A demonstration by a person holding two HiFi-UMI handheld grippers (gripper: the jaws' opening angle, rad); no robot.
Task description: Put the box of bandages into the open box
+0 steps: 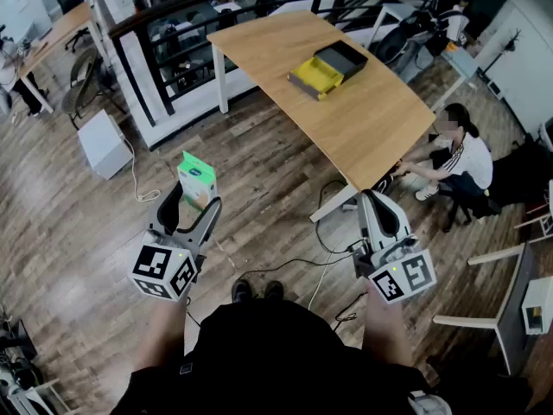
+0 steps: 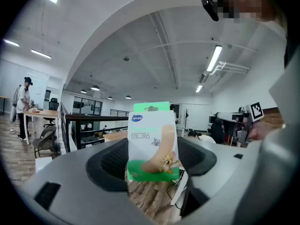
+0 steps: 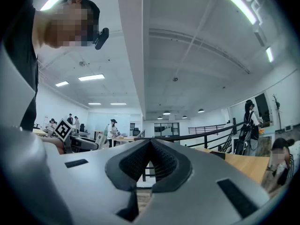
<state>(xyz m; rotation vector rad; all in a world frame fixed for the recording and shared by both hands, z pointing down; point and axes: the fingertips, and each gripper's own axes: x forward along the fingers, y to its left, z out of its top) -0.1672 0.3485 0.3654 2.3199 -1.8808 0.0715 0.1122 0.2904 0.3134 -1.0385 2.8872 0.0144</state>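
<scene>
My left gripper (image 1: 195,201) is shut on the box of bandages (image 1: 197,180), a white and green carton held upright in the air over the wooden floor. In the left gripper view the carton (image 2: 152,139) stands between the two dark pads (image 2: 111,165), its printed face toward the camera. The open box (image 1: 330,69), with a yellow part and a dark tray, lies on the wooden table (image 1: 371,124) well ahead of both grippers. My right gripper (image 1: 378,201) is shut and empty; in the right gripper view (image 3: 150,146) its pads meet at the tips.
A person (image 1: 456,156) crouches by the table's right end. A white cabinet (image 1: 102,143) stands on the floor at the left, and a black railing (image 1: 173,26) runs behind the table. Cables (image 1: 321,258) trail across the floor. A chair (image 1: 510,311) is at the right.
</scene>
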